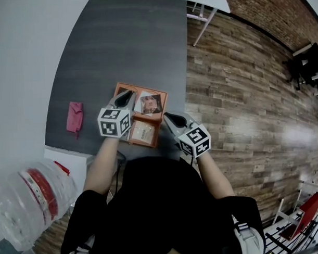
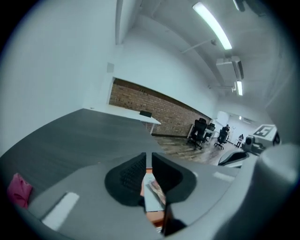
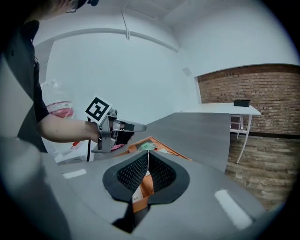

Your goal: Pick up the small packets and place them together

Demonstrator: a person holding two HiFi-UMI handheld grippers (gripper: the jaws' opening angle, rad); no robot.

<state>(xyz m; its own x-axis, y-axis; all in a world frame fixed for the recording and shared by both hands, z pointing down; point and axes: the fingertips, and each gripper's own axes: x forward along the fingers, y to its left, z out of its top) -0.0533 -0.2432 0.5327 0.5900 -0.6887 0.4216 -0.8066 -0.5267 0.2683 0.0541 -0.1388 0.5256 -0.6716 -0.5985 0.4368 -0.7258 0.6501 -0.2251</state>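
Several small orange packets (image 1: 143, 117) lie side by side near the front edge of the dark grey table (image 1: 120, 47); one shows a picture (image 1: 151, 104), another a pale label (image 1: 143, 133). My left gripper (image 1: 129, 93) hovers over their left part, its jaws a narrow slit apart with nothing between them (image 2: 148, 155); a packet (image 2: 153, 194) shows below it. My right gripper (image 1: 168, 116) sits at the packets' right edge with its jaws shut (image 3: 148, 153). Orange packets (image 3: 154, 146) lie just beyond and under it. Whether its pads pinch an edge I cannot tell.
A pink crumpled thing (image 1: 74, 117) lies on the table to the left. A large plastic water bottle (image 1: 31, 198) stands at bottom left beside a white box (image 1: 66, 161). Wooden floor (image 1: 241, 84) lies to the right, with a white desk (image 1: 206, 0) beyond.
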